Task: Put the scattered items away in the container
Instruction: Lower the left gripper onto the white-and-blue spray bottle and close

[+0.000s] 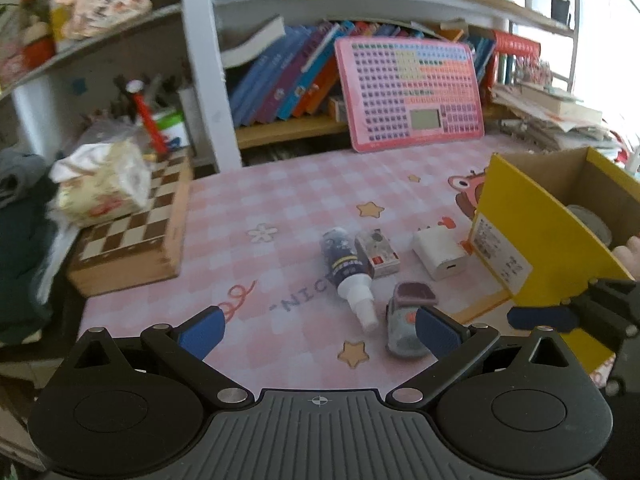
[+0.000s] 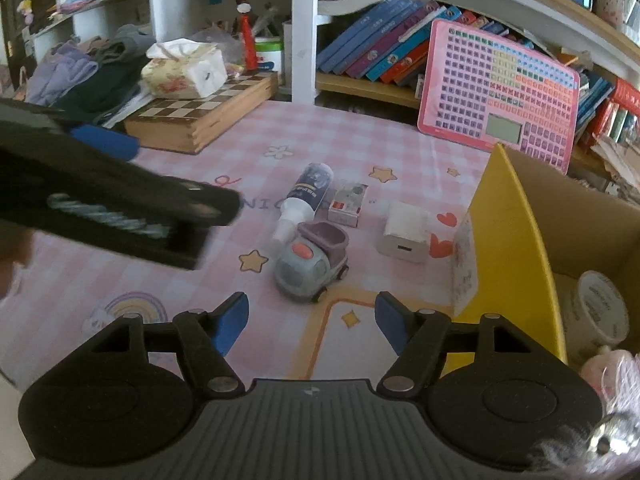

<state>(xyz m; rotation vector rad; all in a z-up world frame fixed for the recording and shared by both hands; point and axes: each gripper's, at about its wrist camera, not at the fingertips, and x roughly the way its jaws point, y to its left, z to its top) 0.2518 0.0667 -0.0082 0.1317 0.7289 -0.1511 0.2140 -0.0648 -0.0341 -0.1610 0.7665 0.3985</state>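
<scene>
Clutter remains on the table: toy car, spray bottle, small box and charger lie beside the cardboard box. Both left gripper and right gripper stand open, empty. Risk: the crossing grippers may collide, or nudge the car into rolling away.

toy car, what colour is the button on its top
Orange-red, on the grey-blue toy car with a mauve bucket; clearest in the right wrist view.

The yellow cardboard box runs off the right edge, its far side unseen. A white tub inside shows only partly. Print on the spray bottle is too blurred to read. A toy truck sits half behind a blue pad.
</scene>
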